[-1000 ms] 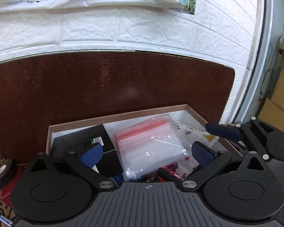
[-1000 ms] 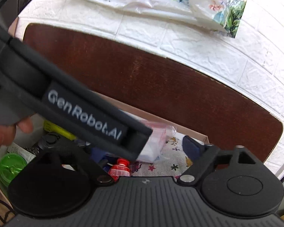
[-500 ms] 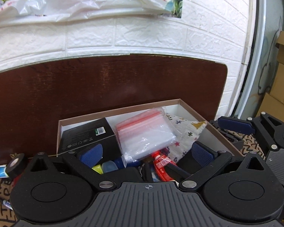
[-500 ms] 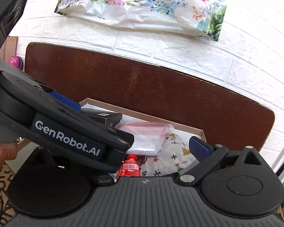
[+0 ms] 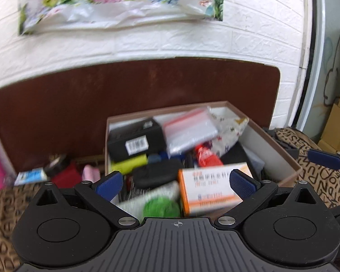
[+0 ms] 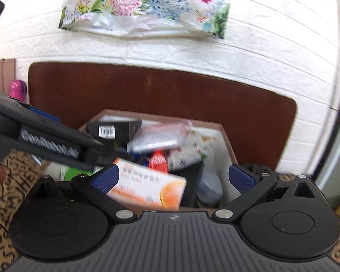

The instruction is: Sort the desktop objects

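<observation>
Now | brown cardboard box of sorted items: centre frame, more contents showing than a second ago | left gripper: jaws wide, empty | right gripper: jaws wide, empty, widened since | orange-and-white medicine carton: inside box, lower centre | both pulling back; deposit judged done.

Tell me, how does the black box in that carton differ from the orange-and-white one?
The black box is dark with a white barcode label; the orange-and-white box is pale with printed text and orange edges. The black box sits at the carton's far end, the orange-and-white box at the near end. Both are rectangular and lie inside it.
</observation>
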